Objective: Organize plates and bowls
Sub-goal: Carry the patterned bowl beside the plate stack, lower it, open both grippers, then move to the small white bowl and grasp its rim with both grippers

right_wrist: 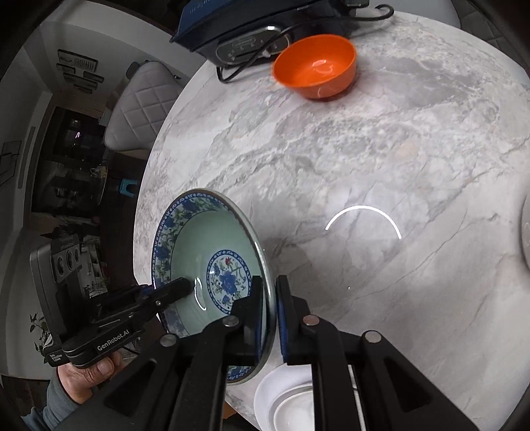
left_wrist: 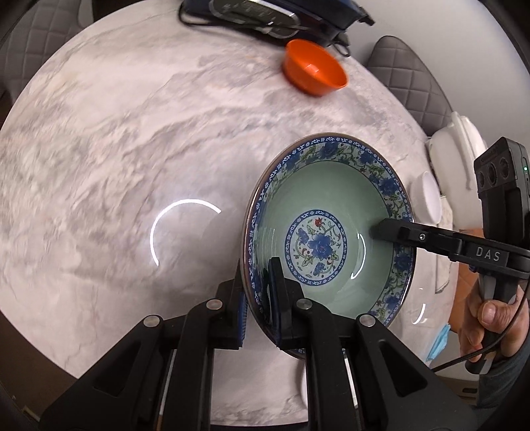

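Both grippers are holding the same blue-and-green floral bowl (left_wrist: 328, 228) over the marble counter (left_wrist: 116, 149), each one pinching an opposite side of its rim. The left gripper (left_wrist: 260, 298) is closing its fingers (left_wrist: 276, 291) on the near rim, one inside the bowl and one outside against the wall. The right gripper (right_wrist: 270, 308) is doing the same on the far side, its fingers (right_wrist: 253, 298) clamping the thin rim between them. The bowl is sitting tilted rather than level, and nothing is lying in it; only the painted flower medallion is showing on its pale green floor.

Farther back on the counter an orange bowl (right_wrist: 314, 66) is standing upright, well apart from the floral one, and it is looking empty too. Behind it a dark electronic device (right_wrist: 251, 30) with a cable is resting at the counter's edge. White dishes (right_wrist: 288, 398) are stacked just below the right gripper, at the near edge.
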### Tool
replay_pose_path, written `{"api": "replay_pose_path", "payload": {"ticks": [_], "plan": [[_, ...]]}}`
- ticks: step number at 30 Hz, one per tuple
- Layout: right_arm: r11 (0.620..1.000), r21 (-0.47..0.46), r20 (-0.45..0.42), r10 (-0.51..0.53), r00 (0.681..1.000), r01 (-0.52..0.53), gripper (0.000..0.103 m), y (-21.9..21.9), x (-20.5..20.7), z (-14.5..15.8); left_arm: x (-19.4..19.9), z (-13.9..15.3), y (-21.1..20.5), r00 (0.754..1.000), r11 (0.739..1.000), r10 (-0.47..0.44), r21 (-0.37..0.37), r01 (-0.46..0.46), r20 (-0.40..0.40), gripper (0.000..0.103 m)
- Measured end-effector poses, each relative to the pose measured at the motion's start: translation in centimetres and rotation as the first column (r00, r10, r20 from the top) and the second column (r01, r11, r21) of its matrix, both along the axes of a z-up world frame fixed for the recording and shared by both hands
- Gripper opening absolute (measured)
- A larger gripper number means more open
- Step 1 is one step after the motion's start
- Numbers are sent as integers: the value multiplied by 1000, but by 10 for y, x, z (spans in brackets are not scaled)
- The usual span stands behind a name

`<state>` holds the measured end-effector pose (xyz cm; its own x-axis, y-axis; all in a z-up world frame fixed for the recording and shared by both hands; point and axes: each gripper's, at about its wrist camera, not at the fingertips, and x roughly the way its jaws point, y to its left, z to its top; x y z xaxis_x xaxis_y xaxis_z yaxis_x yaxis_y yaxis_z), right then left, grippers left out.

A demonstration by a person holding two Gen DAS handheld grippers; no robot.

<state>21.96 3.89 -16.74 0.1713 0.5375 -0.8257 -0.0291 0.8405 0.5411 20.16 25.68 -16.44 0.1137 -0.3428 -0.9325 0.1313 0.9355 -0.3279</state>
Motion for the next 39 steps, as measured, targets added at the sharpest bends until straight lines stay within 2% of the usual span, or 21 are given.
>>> {"api": "replay_pose_path", "payload": {"ticks": [4,11,22,28,31,32,33,36,37,39], "plan": [[1000,-4,-41,7,999,-7,12,15,-16,-22,-18,-22,17,999,1000,20,8,-20,-30,11],[1000,-12,-72,-3,997,2,12,23,-25,-47,-22,-43,23,1000,999,13,30,-13,-23,12],[1000,-3,-89,-22,996,22,12,18,-22,-63,-5,-53,8,1000,998,-3,70,3,-11,12],[1000,9,-73,-13,997,14,19,18,-21,-61,-6,-49,10,1000,994,26,101,-27,16,14],[999,29,-40,-18,999,19,32,17,-23,-52,-7,-35,17,997,992,59,108,-65,58,31],[999,36,-23,-22,999,22,37,16,-24,-47,-8,-30,20,995,992,68,101,-75,71,47],[999,38,-8,-25,1000,25,38,14,-25,-43,-8,-24,22,993,992,77,90,-84,87,57],[997,55,32,-49,998,47,45,5,-32,-30,-9,-6,27,990,993,95,64,-102,109,60],[996,69,45,-65,997,62,50,0,-35,-25,-9,-1,28,988,993,102,49,-109,115,62],[990,103,82,-105,991,97,58,-11,-47,-16,-10,11,28,984,993,115,16,-119,137,72]]}}
